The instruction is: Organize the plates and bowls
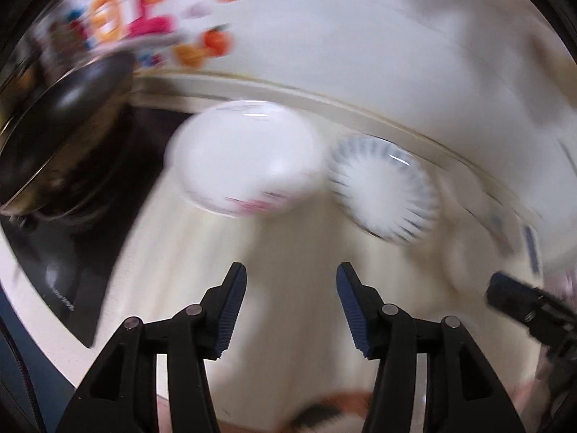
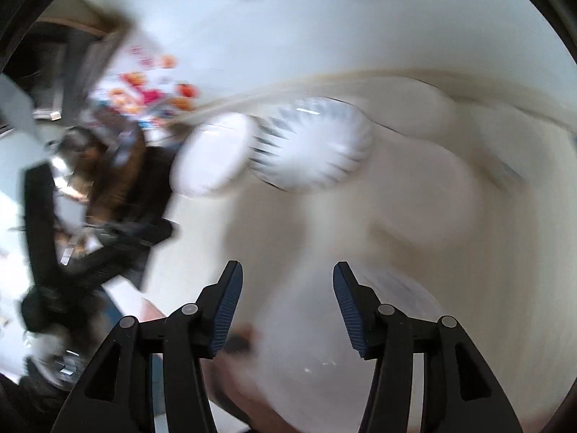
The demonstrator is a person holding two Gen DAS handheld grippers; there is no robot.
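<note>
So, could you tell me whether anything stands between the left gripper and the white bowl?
Nothing visible does. The left gripper is open and empty, with only bare countertop between it and the white bowl. The striped dish sits beside the bowl, off that path.

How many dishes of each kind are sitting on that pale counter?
Plain white round bowl: 1
White round dish with blue radiating stripes: 1
Total: 2 clear dishes. Blurred pale shapes further right may be more; I cannot tell.
</note>
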